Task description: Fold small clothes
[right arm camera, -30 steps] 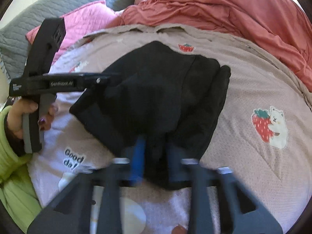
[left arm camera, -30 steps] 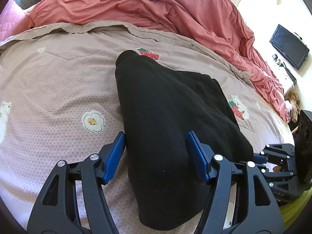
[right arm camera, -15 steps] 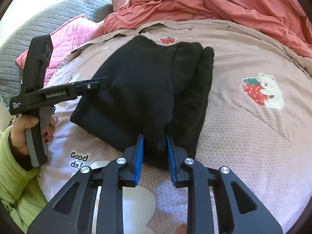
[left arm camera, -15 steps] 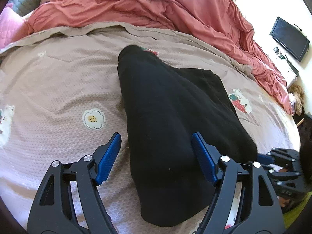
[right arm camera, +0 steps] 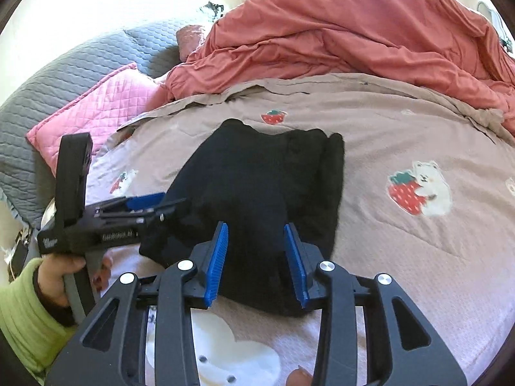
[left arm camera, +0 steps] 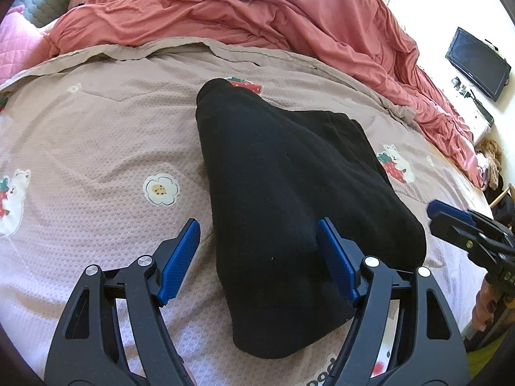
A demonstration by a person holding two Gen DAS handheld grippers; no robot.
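Both tools (left arm camera: 257, 257) (right arm camera: 256, 259) angled down, apart

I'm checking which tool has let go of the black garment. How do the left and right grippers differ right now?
The left gripper stands with jaws spread wide, while the right gripper has a narrower gap and its jaws are opening. The left straddles one edge of the black garment, with one pad over the bedspread; the right has both pads over the cloth. Neither pinches the garment, which lies folded on the bedspread.

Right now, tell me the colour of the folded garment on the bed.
Plain black garment, no print visible; the left wrist view shows it best.
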